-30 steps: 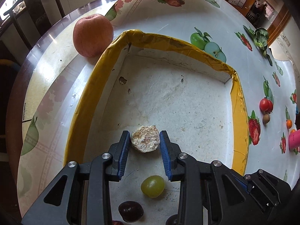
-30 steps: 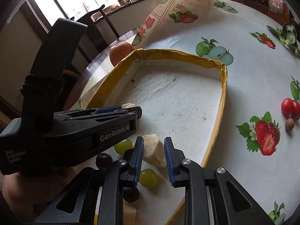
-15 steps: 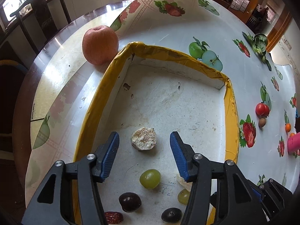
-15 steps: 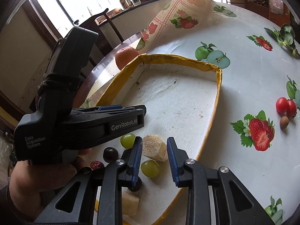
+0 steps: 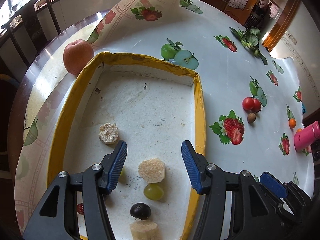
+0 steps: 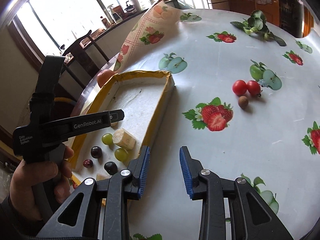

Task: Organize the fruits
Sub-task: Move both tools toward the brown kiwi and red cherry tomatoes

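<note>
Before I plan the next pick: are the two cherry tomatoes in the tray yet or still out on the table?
Out. Both cherry tomatoes sit on the tablecloth to the right of the yellow-rimmed tray, touching each other, beside a small brown nut-like fruit.

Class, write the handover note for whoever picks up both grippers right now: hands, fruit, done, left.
Left gripper: open, empty, over the yellow-rimmed tray.
Right gripper: jaws opening, nothing between the fingers, over the tablecloth just right of the tray.
In the tray: three pale cut chunks, one at, two green grapes, one at, two dark fruits, one at, and a red date.
Outside it: apple beside the tray's far left corner; two cherry tomatoes and a small brown fruit on the cloth to the right.
Left, probably: bring those in.
</note>
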